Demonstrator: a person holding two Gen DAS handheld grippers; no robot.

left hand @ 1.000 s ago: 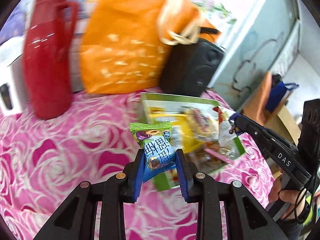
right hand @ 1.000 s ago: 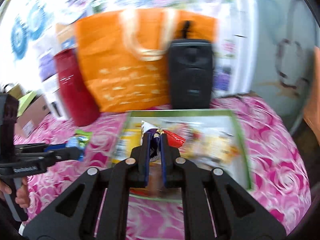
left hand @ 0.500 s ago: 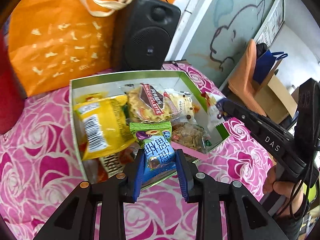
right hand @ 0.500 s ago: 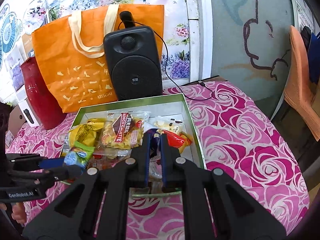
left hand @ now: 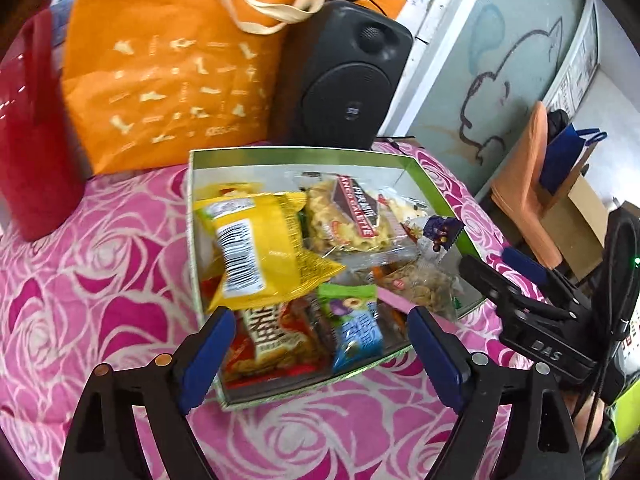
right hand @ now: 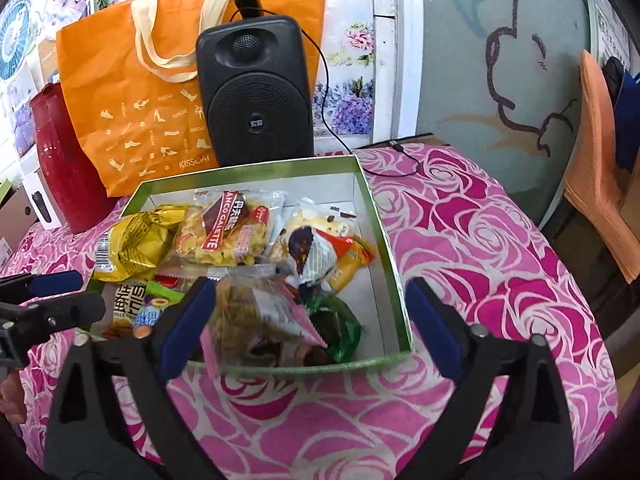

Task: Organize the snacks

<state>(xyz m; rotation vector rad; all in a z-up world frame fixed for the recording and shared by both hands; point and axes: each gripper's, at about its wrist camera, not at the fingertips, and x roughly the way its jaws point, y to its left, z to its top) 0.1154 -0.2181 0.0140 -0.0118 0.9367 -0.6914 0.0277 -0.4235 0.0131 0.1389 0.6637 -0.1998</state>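
A green-rimmed cardboard box (left hand: 298, 153) (right hand: 385, 222) sits on the pink rose tablecloth, filled with several snack packs. My left gripper (left hand: 318, 346) hangs open over the box's near edge; the green-and-blue snack pack (left hand: 354, 326) lies loose in the box between its blue pads. My right gripper (right hand: 310, 304) is open above the box's front. A white, purple and red pack (right hand: 316, 250) lies just beyond it, free. A yellow bag (left hand: 256, 256) and a clear biscuit pack (right hand: 226, 228) fill the back. Each gripper shows in the other's view: the right (left hand: 496, 272) and the left (right hand: 52, 292).
An orange tote bag (right hand: 132, 112), a black speaker (right hand: 256, 92) with a cable (right hand: 390, 170) and a red flask (right hand: 58, 160) stand behind the box. An orange chair (right hand: 600, 168) is off the table's right side. A hand (right hand: 10, 398) holds the left gripper.
Both grippers have opened and let go of their packs, which now lie in the box. Both cameras have drawn closer over the box's near edge.
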